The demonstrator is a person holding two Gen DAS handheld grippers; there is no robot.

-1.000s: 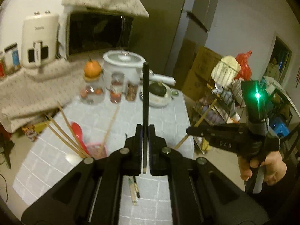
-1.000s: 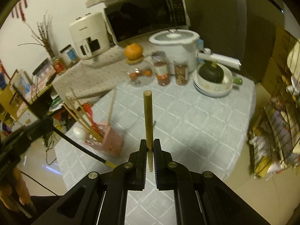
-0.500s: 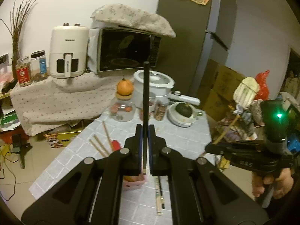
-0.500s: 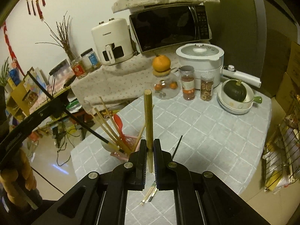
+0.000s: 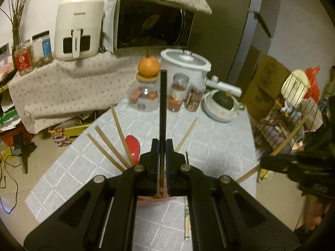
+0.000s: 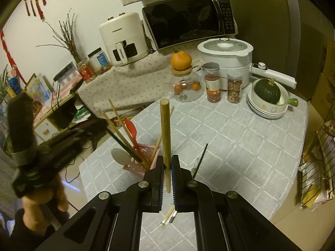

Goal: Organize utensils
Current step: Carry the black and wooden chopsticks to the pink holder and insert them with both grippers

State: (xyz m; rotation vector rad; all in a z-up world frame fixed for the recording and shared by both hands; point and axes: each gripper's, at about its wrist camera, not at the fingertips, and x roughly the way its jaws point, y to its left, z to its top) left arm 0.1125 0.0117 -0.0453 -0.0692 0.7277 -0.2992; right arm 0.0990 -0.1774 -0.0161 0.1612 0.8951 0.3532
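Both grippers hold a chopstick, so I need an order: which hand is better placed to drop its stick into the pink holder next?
Left. The left gripper holds its black chopstick at the pink holder; the right gripper with the wooden chopstick sits beside it.

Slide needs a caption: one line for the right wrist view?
Right tool grips a wooden chopstick above the checked tablecloth, beside the pink utensil holder.

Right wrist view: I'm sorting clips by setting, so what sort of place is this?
Most likely a home kitchen or dining corner: a microwave, an air fryer and a rice cooker stand behind a cloth-covered table with jars and a pink utensil holder.
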